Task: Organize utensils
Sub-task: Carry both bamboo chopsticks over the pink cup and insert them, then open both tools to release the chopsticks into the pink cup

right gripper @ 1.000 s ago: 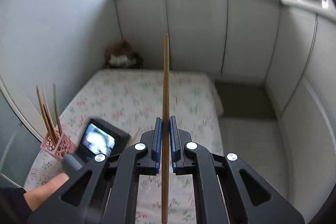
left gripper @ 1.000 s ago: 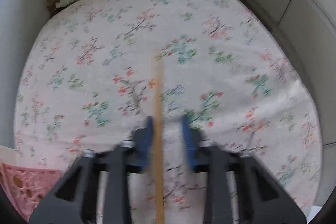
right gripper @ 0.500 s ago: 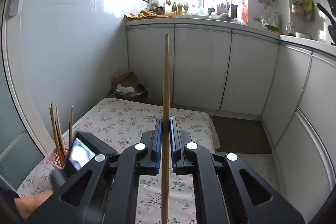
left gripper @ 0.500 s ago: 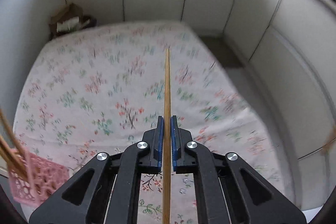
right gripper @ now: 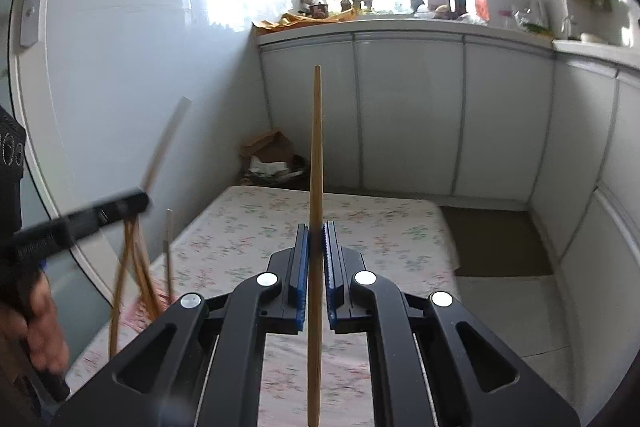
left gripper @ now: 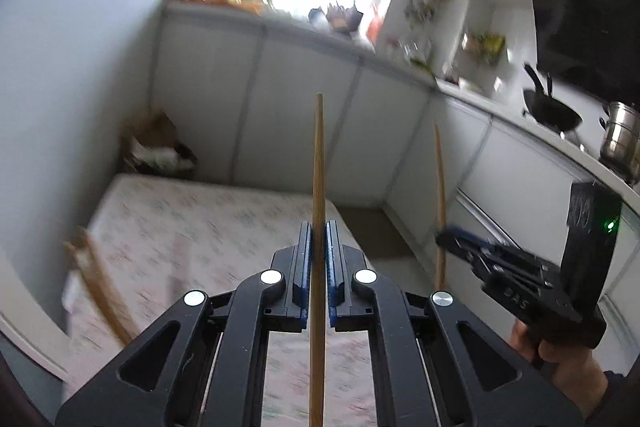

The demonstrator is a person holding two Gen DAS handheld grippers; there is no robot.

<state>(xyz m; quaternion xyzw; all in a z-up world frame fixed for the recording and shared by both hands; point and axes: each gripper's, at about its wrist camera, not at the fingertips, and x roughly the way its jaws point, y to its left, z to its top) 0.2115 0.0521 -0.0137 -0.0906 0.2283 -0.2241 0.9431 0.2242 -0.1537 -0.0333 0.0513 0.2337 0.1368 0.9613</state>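
My left gripper (left gripper: 318,227) is shut on a wooden chopstick (left gripper: 319,155) that stands upright between the blue pads, high above the floral-clothed table (left gripper: 192,227). My right gripper (right gripper: 316,227) is shut on a second chopstick (right gripper: 316,147), also upright. The left wrist view shows the right gripper (left gripper: 444,239) to the right with its chopstick (left gripper: 440,183). In the right wrist view the left gripper (right gripper: 134,201) is blurred at the left, just above several chopsticks (right gripper: 136,267) standing in a pink basket (right gripper: 130,313).
A cardboard box (right gripper: 272,151) of rubbish sits in the far corner behind the table. White cabinets line the back and right. A wok (left gripper: 552,113) and steel pot (left gripper: 620,139) stand on the counter. A brown mat (right gripper: 500,239) lies on the floor. A person's hand (right gripper: 40,331) holds the left tool.
The left jaws closed on the chopstick that lay on the table and carried it up, the view swinging from cloth to room. The right gripper kept its chopstick and shifted a little.
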